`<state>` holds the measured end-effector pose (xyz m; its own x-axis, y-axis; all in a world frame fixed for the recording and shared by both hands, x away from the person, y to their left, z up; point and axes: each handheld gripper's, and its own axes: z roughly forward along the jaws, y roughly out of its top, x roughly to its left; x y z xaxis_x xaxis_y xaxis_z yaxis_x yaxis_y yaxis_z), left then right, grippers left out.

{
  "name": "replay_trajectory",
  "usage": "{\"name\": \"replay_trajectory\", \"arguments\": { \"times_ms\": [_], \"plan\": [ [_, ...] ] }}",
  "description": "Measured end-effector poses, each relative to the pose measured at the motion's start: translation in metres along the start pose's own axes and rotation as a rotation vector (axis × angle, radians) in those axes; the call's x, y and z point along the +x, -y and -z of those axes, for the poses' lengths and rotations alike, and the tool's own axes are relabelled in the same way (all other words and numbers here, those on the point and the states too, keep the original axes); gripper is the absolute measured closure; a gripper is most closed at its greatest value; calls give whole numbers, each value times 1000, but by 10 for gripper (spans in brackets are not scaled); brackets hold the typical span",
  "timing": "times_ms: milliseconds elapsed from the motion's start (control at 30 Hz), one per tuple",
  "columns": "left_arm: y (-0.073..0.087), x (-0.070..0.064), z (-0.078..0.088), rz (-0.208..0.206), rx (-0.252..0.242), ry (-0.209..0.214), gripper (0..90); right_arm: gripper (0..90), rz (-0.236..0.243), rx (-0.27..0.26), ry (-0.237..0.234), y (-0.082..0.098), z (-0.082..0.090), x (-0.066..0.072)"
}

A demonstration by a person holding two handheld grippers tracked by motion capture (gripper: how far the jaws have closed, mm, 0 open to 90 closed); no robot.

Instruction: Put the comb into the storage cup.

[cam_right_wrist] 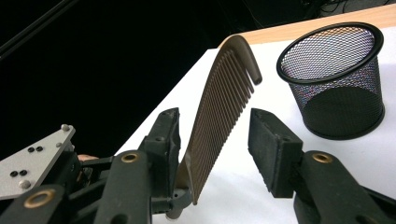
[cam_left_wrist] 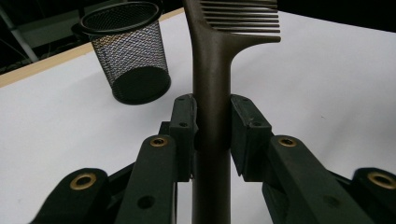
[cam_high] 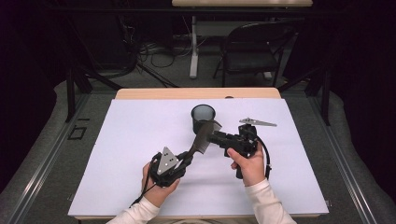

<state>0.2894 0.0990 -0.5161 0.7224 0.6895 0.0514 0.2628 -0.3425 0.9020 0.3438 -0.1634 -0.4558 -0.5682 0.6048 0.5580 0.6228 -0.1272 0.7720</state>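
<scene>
A brown comb (cam_high: 201,137) is held slanting above the white mat, toothed end up. My left gripper (cam_high: 187,158) is shut on its handle; in the left gripper view both pads press the comb's stem (cam_left_wrist: 212,70). My right gripper (cam_high: 212,137) comes in from the right with its jaws on either side of the comb's teeth (cam_right_wrist: 219,102). The right-hand pad (cam_right_wrist: 275,149) stands clear of the teeth, so that gripper (cam_right_wrist: 219,140) is open. A black mesh cup (cam_high: 203,116) stands upright and empty just beyond the comb (cam_left_wrist: 133,56) (cam_right_wrist: 336,79).
A white mat (cam_high: 140,140) covers most of the wooden table (cam_high: 196,93), with bare room to the left and right of the hands. A black folding chair (cam_high: 252,46) and cables stand on the floor beyond the far edge.
</scene>
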Motion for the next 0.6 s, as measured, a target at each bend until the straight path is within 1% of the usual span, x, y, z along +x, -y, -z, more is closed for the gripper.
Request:
{"name": "replay_trajectory", "arguments": {
  "times_ms": [67, 600],
  "plan": [
    [0, -1, 0, -4, 0, -1, 725, 558, -9, -1, -5, 0, 0, -1],
    [1, -9, -1, -32, 6, 13, 725, 636, -32, -7, -6, 0, 1, -5]
  ]
}}
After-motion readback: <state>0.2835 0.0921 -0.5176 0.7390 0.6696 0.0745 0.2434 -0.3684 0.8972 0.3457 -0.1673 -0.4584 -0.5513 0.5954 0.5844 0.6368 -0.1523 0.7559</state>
